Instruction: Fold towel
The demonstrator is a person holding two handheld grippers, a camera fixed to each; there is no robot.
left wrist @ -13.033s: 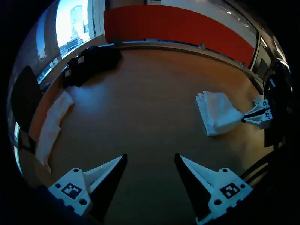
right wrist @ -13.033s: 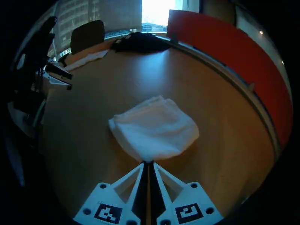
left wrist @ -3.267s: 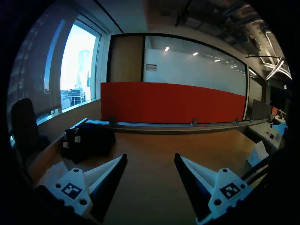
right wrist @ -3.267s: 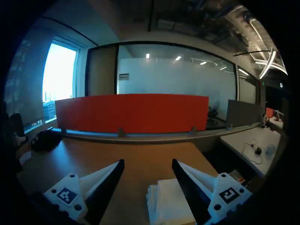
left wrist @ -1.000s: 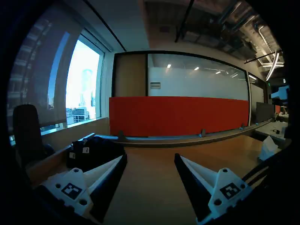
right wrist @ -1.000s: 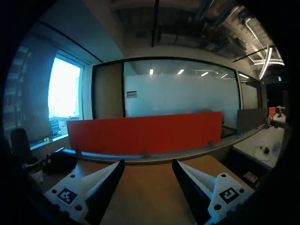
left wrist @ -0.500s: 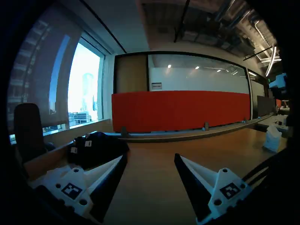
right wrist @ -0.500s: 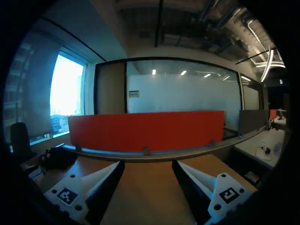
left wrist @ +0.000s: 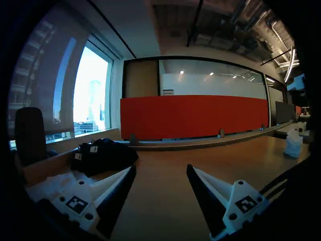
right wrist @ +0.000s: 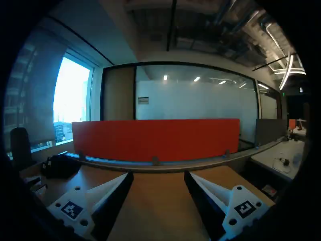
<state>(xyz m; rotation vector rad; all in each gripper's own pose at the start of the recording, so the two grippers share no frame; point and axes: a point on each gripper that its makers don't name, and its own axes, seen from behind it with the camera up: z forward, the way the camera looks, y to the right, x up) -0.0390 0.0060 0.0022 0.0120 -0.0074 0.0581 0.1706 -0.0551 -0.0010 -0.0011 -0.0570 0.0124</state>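
My left gripper [left wrist: 160, 166] is open, held low and level over the wooden table [left wrist: 160, 201], with nothing between its fingers. A white bundle [left wrist: 293, 143], which looks like the folded towel, stands on the table at the far right of the left gripper view. Another white cloth [left wrist: 52, 182] lies flat by the table's left edge, partly behind my left finger. My right gripper [right wrist: 158, 172] is also open and holds nothing. It points level across the table [right wrist: 160, 201] toward the red partition [right wrist: 156, 138].
A black bag [left wrist: 102, 154] sits at the table's back left, also seen as the bag [right wrist: 60, 165] in the right gripper view. A dark chair [left wrist: 28, 134] stands by the window. The red partition [left wrist: 192, 116] bounds the far edge. A neighbouring desk [right wrist: 281, 156] lies to the right.
Over the last second the left gripper view has dipped and turned a little. More of the white cloth at the left shows, and the white bundle has drifted right. The right gripper view has hardly changed.
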